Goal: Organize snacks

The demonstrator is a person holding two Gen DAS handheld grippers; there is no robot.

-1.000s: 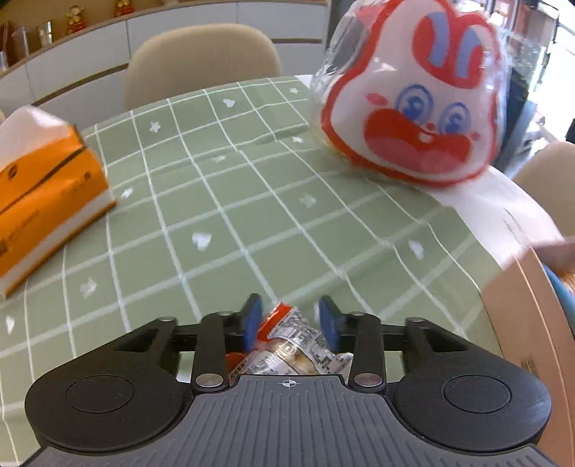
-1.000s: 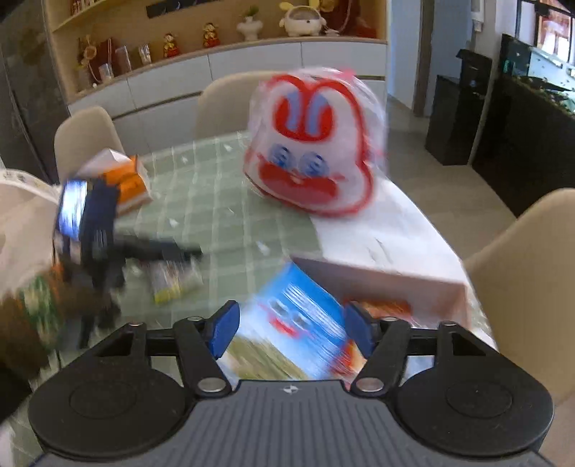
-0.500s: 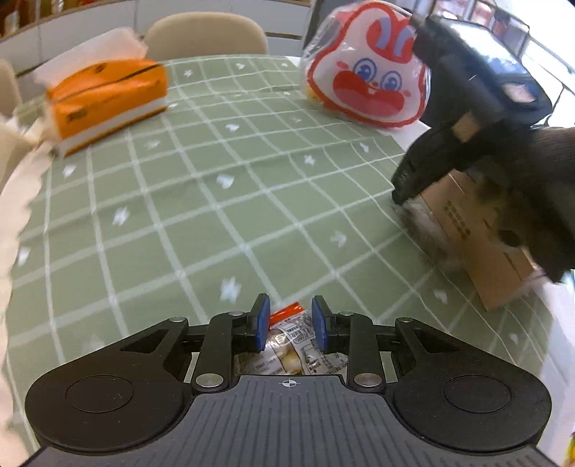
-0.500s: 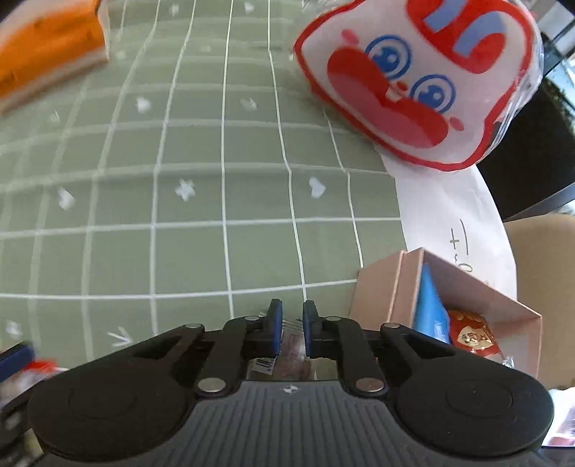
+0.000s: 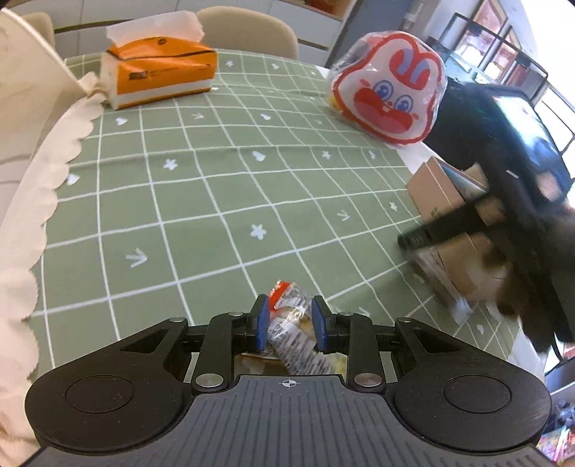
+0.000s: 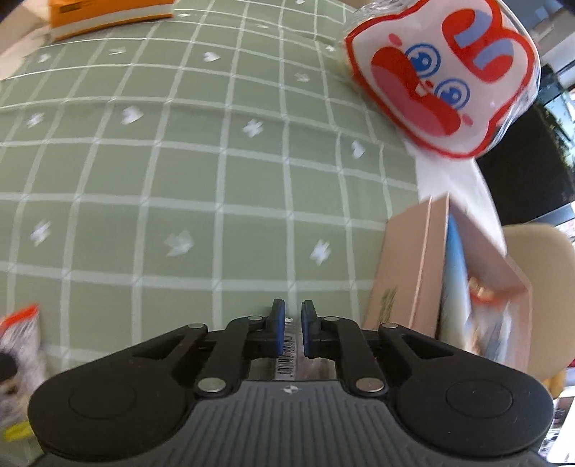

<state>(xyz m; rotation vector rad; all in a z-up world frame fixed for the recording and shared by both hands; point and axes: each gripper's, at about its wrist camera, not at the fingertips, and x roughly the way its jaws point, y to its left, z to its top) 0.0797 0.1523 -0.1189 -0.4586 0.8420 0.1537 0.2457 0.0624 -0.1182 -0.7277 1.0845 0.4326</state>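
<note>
My left gripper (image 5: 289, 323) is shut on a clear snack packet with a red end (image 5: 291, 323) and holds it above the green checked tablecloth (image 5: 215, 179). My right gripper (image 6: 290, 332) is shut on a thin packet with a barcode (image 6: 287, 354), next to the cardboard box (image 6: 406, 273). The box holds a blue packet (image 6: 454, 258) and a red one. In the left wrist view the right gripper (image 5: 431, 233) is a dark blur in front of the box (image 5: 438, 201), with its packet (image 5: 438, 283) hanging below it.
A big rabbit-face snack bag (image 5: 388, 97) lies at the far right of the table. An orange tissue pack (image 5: 158, 72) stands at the far left. Beige chairs (image 5: 248, 28) stand behind the table. A white scalloped cloth edge (image 5: 36, 179) runs along the left.
My left gripper has lifted and pulled back with its packet, jaws a little wider. My right gripper has moved lower and closer beside the box, still shut on its packet.
</note>
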